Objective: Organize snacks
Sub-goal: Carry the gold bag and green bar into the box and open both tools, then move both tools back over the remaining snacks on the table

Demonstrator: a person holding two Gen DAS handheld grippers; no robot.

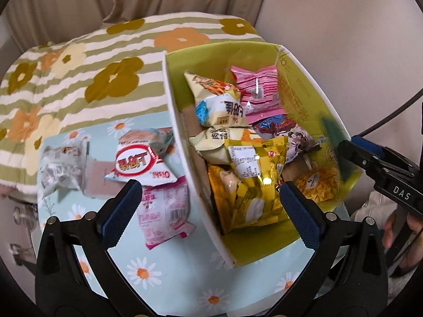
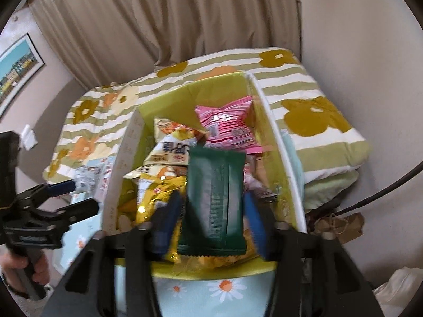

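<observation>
The right gripper (image 2: 211,211) holds its fingers apart around a dark green packet (image 2: 214,198) over the green box (image 2: 211,270) of snacks; whether they press it cannot be told. The left gripper (image 1: 208,203) is spread wide and empty above the bench (image 1: 171,277), where a red-and-white packet (image 1: 137,163) and a pink packet (image 1: 164,211) lie just outside the box.

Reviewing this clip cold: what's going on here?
A person with two handheld grippers is sorting snacks into a green box. The right gripper has a dark green packet between its fingers over the box; whether it grips is unclear. The left gripper is open and empty. A few packets remain on the daisy tablecloth.
</observation>
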